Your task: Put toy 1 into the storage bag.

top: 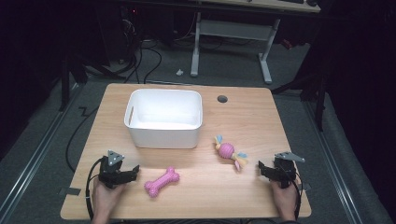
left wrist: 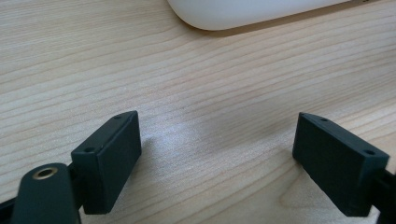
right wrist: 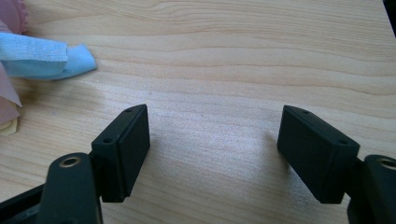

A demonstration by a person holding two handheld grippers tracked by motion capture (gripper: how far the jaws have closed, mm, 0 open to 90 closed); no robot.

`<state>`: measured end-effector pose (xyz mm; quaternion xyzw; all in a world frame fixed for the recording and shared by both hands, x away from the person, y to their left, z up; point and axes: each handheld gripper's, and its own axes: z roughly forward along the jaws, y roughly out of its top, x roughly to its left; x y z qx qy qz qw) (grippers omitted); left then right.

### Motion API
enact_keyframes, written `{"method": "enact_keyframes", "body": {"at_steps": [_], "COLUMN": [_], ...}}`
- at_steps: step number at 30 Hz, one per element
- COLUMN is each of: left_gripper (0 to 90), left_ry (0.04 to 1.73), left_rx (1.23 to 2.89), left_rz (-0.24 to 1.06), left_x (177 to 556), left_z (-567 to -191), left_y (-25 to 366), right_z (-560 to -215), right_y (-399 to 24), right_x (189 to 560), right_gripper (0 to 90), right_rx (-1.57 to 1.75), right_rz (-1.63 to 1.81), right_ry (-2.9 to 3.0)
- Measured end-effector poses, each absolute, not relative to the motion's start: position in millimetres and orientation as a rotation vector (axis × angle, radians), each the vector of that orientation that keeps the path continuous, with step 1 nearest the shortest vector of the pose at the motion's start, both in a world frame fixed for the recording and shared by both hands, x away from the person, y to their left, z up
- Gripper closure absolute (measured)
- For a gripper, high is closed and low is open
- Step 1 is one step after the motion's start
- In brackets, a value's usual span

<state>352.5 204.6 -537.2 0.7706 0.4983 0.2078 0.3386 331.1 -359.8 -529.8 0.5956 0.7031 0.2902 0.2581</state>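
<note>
At the table's near left a person's hand holds my left gripper [top: 133,171], its jaws open and pointing right toward a pink bone toy [top: 161,181] a short way off. In the left gripper view the left gripper [left wrist: 217,135] has only bare wood between its jaws. My right gripper [top: 261,169] rests at the near right, also open, pointing left at a pink ball toy [top: 228,151] with yellow and blue fabric tails. In the right gripper view the right gripper [right wrist: 215,128] is empty, and a blue fabric tail [right wrist: 42,58] lies ahead at the upper left.
A white bin [top: 164,117] stands at the middle back of the wooden table [top: 252,121]; its rounded base [left wrist: 243,11] shows in the left gripper view. A round cable hole [top: 222,99] lies to its right. Beyond the table are desk legs and cables on the floor.
</note>
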Motion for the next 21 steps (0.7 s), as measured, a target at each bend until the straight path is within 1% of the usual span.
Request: {"method": "enact_keyframes", "body": {"at_steps": [4, 8, 13, 16, 21], "left_gripper": [18.1, 23.5, 25.3, 26.1, 27.7], "left_ry": [1.298, 1.298, 1.292, 1.269, 1.244], "left_rx": [1.999, 1.973, 1.969, 1.993, 1.986], "left_rz": [0.545, 0.526, 0.509, 0.506, 0.509], "left_x": [352, 352, 352, 353, 352], "left_z": [-537, -537, -535, -531, -524], "left_y": [204, 204, 203, 200, 198], "right_z": [-530, -530, -530, -530, -530], "right_y": [-360, -360, -359, -359, -359], "right_x": [331, 331, 331, 331, 331], "right_gripper": [25.4, 25.4, 25.4, 25.4, 25.4], "right_rx": [1.615, 1.614, 1.611, 1.614, 1.610], "right_rz": [0.788, 0.791, 0.791, 0.792, 0.792], "right_ry": [1.907, 1.905, 1.906, 1.905, 1.907]}}
